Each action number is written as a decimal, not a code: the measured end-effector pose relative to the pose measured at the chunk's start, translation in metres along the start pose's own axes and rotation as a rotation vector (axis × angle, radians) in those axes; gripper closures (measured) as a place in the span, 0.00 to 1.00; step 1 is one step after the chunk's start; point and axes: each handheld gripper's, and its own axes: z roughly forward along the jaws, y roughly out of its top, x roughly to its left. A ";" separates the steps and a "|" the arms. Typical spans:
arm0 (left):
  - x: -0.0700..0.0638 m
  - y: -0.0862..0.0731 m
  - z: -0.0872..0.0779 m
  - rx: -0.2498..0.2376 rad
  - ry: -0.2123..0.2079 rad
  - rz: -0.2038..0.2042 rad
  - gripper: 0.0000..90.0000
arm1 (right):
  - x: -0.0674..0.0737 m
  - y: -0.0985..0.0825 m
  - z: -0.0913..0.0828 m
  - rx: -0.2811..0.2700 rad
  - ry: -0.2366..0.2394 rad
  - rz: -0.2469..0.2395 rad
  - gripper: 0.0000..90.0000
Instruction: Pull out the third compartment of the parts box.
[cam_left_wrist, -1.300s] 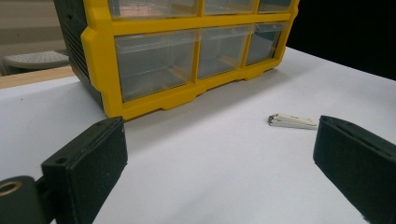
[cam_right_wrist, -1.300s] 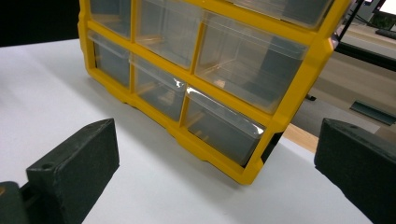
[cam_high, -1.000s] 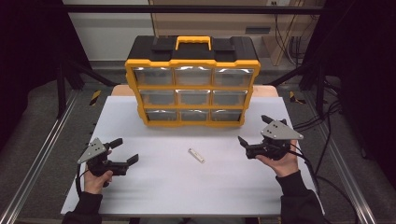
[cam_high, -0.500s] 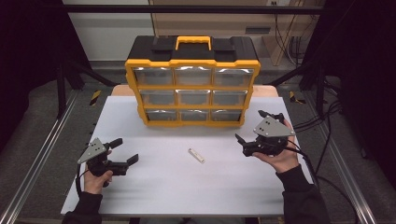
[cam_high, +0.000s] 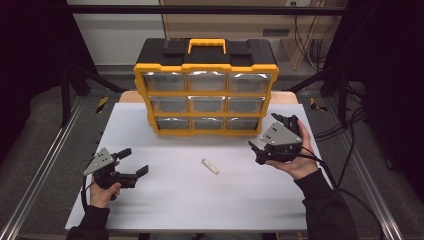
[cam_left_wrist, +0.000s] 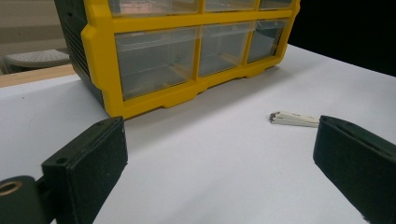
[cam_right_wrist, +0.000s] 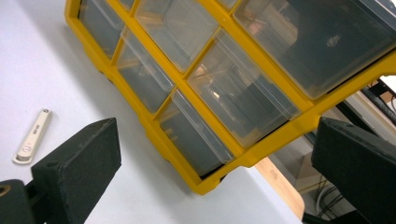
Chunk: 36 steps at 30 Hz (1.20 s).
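A yellow and black organizer (cam_high: 206, 90) with nine clear drawers, all pushed in, stands at the back middle of the white table (cam_high: 180, 200). A small white stick-shaped piece (cam_high: 210, 166) lies flat in front of it. My left gripper (cam_high: 134, 161) rests low at the front left, open and empty, aimed toward the piece (cam_left_wrist: 294, 119) and the organizer (cam_left_wrist: 187, 60). My right gripper (cam_high: 255, 153) is held above the table near the organizer's lower right corner, open and empty. Its view looks tilted at the lower right drawers (cam_right_wrist: 243, 93), with the piece (cam_right_wrist: 31, 136) off to the left.
Metal rails (cam_high: 45, 165) run along both sides of the table. Cables (cam_high: 345, 135) trail off the right side. A wooden surface (cam_high: 131, 96) shows behind the table's back edge. Bare table lies between the grippers and in front of the organizer.
My right gripper has moved left and forward toward the organizer's lower right corner and tilted. The left gripper and the white piece have stayed put.
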 end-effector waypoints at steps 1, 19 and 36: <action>0.000 0.000 0.000 0.000 0.001 0.000 0.03 | 0.000 0.000 0.000 0.000 0.000 0.000 0.02; 0.000 0.000 0.001 0.008 0.003 0.006 0.03 | 0.002 0.011 0.008 0.033 -0.027 -0.123 0.02; 0.000 0.000 0.001 0.009 0.006 0.005 0.03 | 0.002 0.027 0.018 0.066 -0.041 -0.256 0.02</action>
